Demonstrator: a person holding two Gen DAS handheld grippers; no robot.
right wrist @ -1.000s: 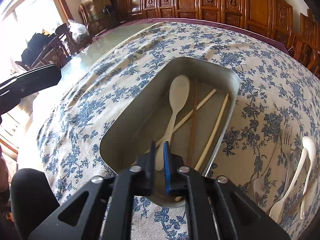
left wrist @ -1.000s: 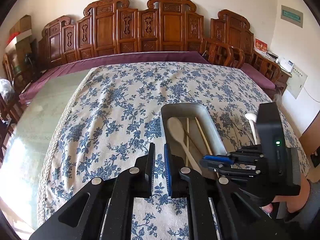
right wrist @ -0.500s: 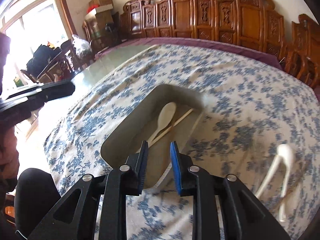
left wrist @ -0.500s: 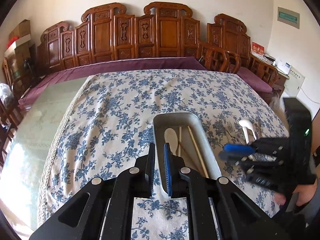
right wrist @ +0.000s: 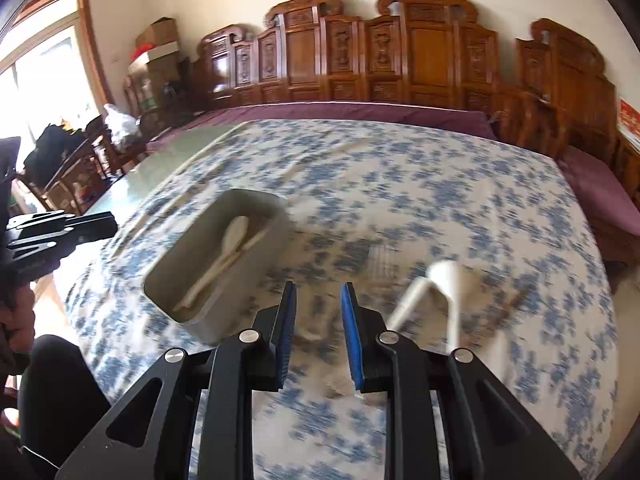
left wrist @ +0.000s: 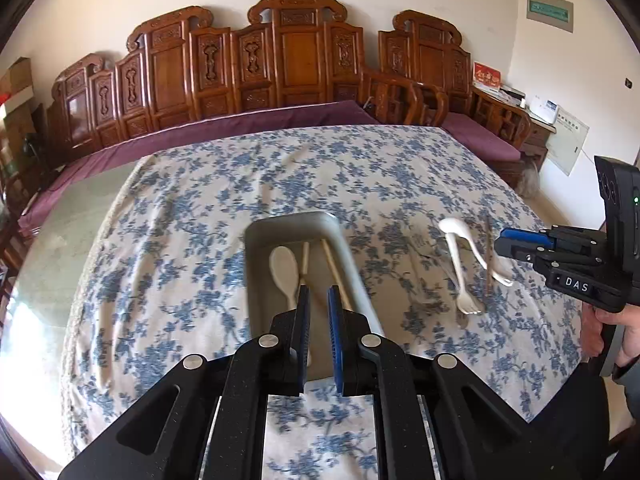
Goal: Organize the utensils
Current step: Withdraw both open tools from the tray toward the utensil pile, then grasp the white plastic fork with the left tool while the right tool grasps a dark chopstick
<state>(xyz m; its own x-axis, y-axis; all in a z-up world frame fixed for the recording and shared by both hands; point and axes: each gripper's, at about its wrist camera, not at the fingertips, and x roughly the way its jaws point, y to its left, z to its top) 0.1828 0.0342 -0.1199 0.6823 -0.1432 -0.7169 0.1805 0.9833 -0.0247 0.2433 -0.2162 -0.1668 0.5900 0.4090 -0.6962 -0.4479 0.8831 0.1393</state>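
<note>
A grey metal tray (left wrist: 347, 250) sits on the blue-flowered tablecloth (left wrist: 192, 216). Inside it lie a white spoon (left wrist: 285, 268) and pale chopsticks (left wrist: 330, 257). My left gripper (left wrist: 318, 293) hovers over the tray's near end, its jaws opening slightly with nothing between them. To the right of the tray, a white spoon (left wrist: 453, 229), a white fork (left wrist: 469, 305) and a brown chopstick (left wrist: 488, 264) rest loose on the cloth. My right gripper (right wrist: 318, 289) is open and empty above the cloth between the tray (right wrist: 224, 322) and the blurred white utensils (right wrist: 446, 276).
Carved wooden benches (left wrist: 304, 60) with purple cushions line the far and right sides of the table. Bare green tabletop (left wrist: 76, 224) shows left of the cloth. A person's hand (left wrist: 626, 336) holds the right gripper (left wrist: 500, 242) at the right edge.
The right gripper opened, rose out of the tray and swung right toward the loose utensils. The left gripper drew back toward the tray's near end, and its jaws parted a little.
</note>
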